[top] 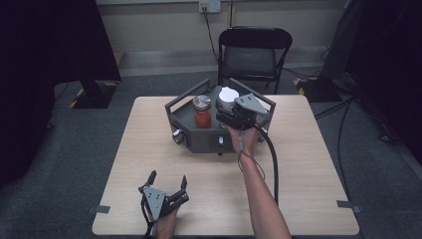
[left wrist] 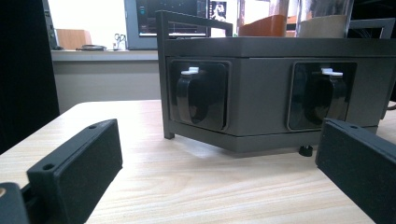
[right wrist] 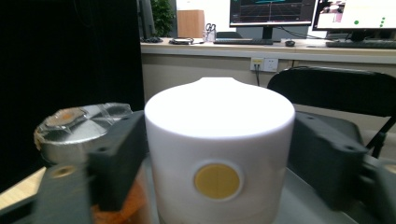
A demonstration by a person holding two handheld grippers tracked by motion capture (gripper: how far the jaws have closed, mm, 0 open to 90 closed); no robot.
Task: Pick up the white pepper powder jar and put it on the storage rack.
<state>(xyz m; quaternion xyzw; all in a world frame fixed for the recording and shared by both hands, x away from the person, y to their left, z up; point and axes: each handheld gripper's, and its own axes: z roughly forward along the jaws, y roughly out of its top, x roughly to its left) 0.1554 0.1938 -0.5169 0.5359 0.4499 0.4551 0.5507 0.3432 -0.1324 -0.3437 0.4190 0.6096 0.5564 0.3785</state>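
In the right gripper view the two black jaws stand either side of the white jar (right wrist: pixel 219 154), at the centre of the frame. The left jaw sits right against the jar's wall and the right jaw shows a thin gap, so the grip reads as released, with the jar between the jaws. The jar has a domed white lid and a round yellow dot on its front. It stands upright in the grey tray (right wrist: pixel 303 205). At the left of that frame, just beside the jar, is the silver lid of the red jar (right wrist: pixel 79 128).

In the high view the right gripper (top: pixel 230 115) is at the jar (top: pixel 228 96), at the back right of the tray (top: pixel 199 142), above the middle of the frame. The red jar (top: pixel 201 113) stands to its left, close by. The tray sits at the far middle of the desk (top: pixel 308 189), and a black chair (top: pixel 251 55) stands behind the desk at the top centre.

The left gripper (top: pixel 167 185) rests at the lower left of the high view, near the desk's near edge, well apart from the tray. Its jaws are spread wide with nothing between them. In the left gripper view they frame the tray's front wall (left wrist: pixel 261 88) with its two dark recesses
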